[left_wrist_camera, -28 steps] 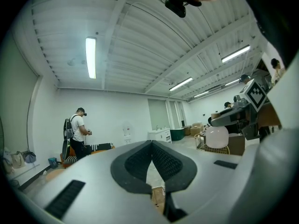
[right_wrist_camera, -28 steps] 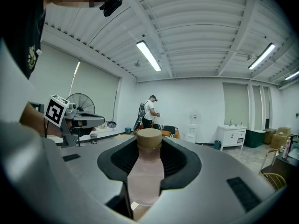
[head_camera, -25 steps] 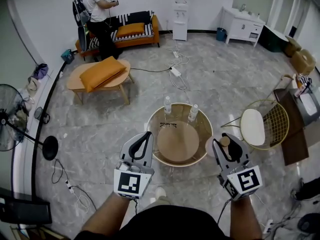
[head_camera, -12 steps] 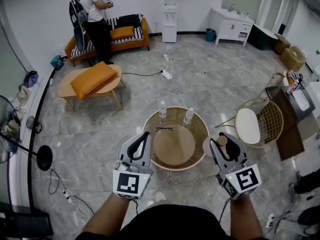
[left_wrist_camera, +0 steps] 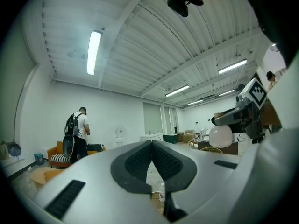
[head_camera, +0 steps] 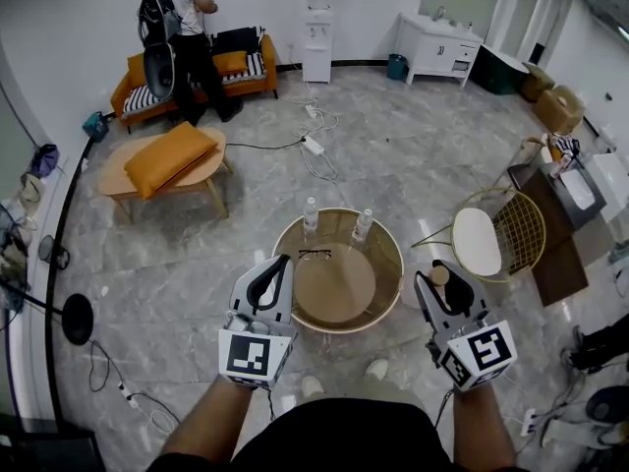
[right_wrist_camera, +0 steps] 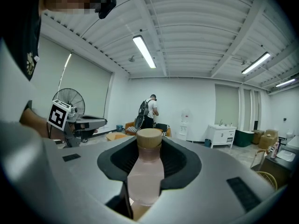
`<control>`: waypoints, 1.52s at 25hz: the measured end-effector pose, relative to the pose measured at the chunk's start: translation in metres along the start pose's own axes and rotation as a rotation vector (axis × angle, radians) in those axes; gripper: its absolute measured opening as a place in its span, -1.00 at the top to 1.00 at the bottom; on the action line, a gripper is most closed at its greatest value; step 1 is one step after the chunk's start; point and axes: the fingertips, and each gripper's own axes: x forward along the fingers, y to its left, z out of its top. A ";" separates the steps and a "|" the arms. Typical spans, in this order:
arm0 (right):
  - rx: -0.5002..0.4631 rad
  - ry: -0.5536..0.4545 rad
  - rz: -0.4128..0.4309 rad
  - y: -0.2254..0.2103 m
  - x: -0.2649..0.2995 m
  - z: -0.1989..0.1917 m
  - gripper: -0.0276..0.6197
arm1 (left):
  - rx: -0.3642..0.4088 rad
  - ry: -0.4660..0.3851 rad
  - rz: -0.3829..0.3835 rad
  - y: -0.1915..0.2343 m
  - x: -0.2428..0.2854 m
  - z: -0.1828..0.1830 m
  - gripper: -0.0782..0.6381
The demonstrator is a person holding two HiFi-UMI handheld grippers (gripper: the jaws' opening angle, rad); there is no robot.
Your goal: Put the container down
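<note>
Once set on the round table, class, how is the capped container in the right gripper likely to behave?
Held by the neck in the right gripper, the container looks smooth and translucent: probably slippery, possibly fragile. Its rounded body would likely roll if laid sideways.

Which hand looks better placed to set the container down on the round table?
Right. The right gripper has its fingers clamped on the container, near the round table in the head view. The left gripper is shut on nothing.

No legible text or numbers
</note>
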 end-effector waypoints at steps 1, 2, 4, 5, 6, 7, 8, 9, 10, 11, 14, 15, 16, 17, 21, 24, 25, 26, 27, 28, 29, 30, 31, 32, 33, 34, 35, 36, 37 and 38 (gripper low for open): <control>-0.003 0.000 -0.001 0.000 0.000 0.001 0.45 | -0.009 -0.007 0.001 0.000 0.000 0.001 0.74; -0.004 -0.001 0.000 0.000 -0.001 0.002 0.45 | -0.013 -0.010 0.002 -0.001 -0.001 0.002 0.74; -0.006 -0.005 0.002 0.000 -0.001 0.005 0.45 | -0.008 -0.009 0.003 0.000 -0.004 0.003 0.74; -0.006 -0.009 0.002 0.000 0.000 0.006 0.45 | -0.004 -0.007 0.004 0.000 -0.005 0.003 0.74; -0.006 -0.014 0.003 0.000 0.001 0.007 0.45 | -0.001 -0.005 0.005 0.001 -0.006 0.003 0.74; -0.005 -0.019 0.005 0.001 0.003 0.008 0.45 | 0.003 -0.003 0.007 0.002 -0.006 0.003 0.74; -0.004 -0.022 0.007 0.001 0.005 0.008 0.45 | 0.008 -0.002 0.008 0.003 -0.007 0.004 0.74; -0.002 -0.024 0.010 0.002 0.007 0.007 0.45 | 0.015 0.002 0.010 0.004 -0.008 0.003 0.74; -0.001 -0.024 0.014 0.003 0.009 0.006 0.45 | 0.023 0.007 0.013 0.005 -0.009 0.003 0.74; -0.001 -0.023 0.018 0.003 0.012 0.005 0.45 | 0.028 0.012 0.016 0.007 -0.009 0.002 0.74; 0.001 -0.017 0.030 0.000 0.019 0.001 0.45 | 0.025 0.018 0.028 0.009 -0.005 0.002 0.74; 0.003 -0.016 0.034 -0.001 0.021 -0.001 0.45 | 0.031 0.024 0.028 0.009 -0.003 0.000 0.74; 0.005 -0.015 0.039 -0.003 0.024 -0.002 0.45 | 0.040 0.033 0.026 0.008 -0.001 -0.002 0.74; 0.006 -0.014 0.042 -0.006 0.026 -0.003 0.45 | 0.050 0.044 0.024 0.008 0.002 -0.004 0.74; 0.008 -0.008 0.049 -0.017 0.039 -0.006 0.45 | 0.066 0.065 0.018 0.008 0.015 -0.009 0.74; 0.007 -0.003 0.055 -0.021 0.047 -0.007 0.45 | 0.053 0.057 0.021 0.010 0.023 -0.008 0.74; 0.006 -0.002 0.056 -0.023 0.049 -0.008 0.45 | 0.050 0.055 0.021 0.010 0.027 -0.008 0.74; 0.006 0.001 0.058 -0.025 0.051 -0.010 0.45 | 0.051 0.054 0.021 0.010 0.030 -0.009 0.74; 0.007 0.004 0.060 -0.027 0.054 -0.013 0.45 | 0.052 0.054 0.020 0.010 0.034 -0.011 0.74; 0.008 0.007 0.061 -0.030 0.056 -0.015 0.45 | 0.054 0.056 0.017 0.009 0.037 -0.013 0.74; 0.010 0.011 0.061 -0.032 0.058 -0.016 0.45 | 0.057 0.062 0.013 0.008 0.040 -0.015 0.74; 0.011 0.014 0.062 -0.034 0.060 -0.017 0.45 | 0.061 0.070 0.010 0.008 0.042 -0.017 0.74; 0.012 0.017 0.064 -0.035 0.062 -0.017 0.45 | 0.063 0.076 0.007 0.008 0.044 -0.018 0.74; 0.013 0.020 0.066 -0.037 0.064 -0.017 0.45 | 0.060 0.078 0.007 0.008 0.047 -0.019 0.74; 0.013 0.022 0.068 -0.039 0.066 -0.018 0.45 | 0.055 0.076 0.008 0.008 0.049 -0.020 0.74; 0.013 0.025 0.070 -0.040 0.067 -0.020 0.45 | 0.052 0.075 0.009 0.007 0.051 -0.020 0.74; 0.013 0.029 0.071 -0.042 0.068 -0.021 0.45 | 0.049 0.076 0.010 0.007 0.053 -0.022 0.74; 0.014 0.032 0.072 -0.043 0.069 -0.023 0.45 | 0.048 0.077 0.010 0.006 0.054 -0.023 0.74; 0.015 0.035 0.072 -0.044 0.070 -0.025 0.45 | 0.047 0.080 0.011 0.006 0.055 -0.025 0.74; 0.017 0.038 0.072 -0.045 0.071 -0.027 0.45 | 0.047 0.085 0.010 0.005 0.056 -0.026 0.74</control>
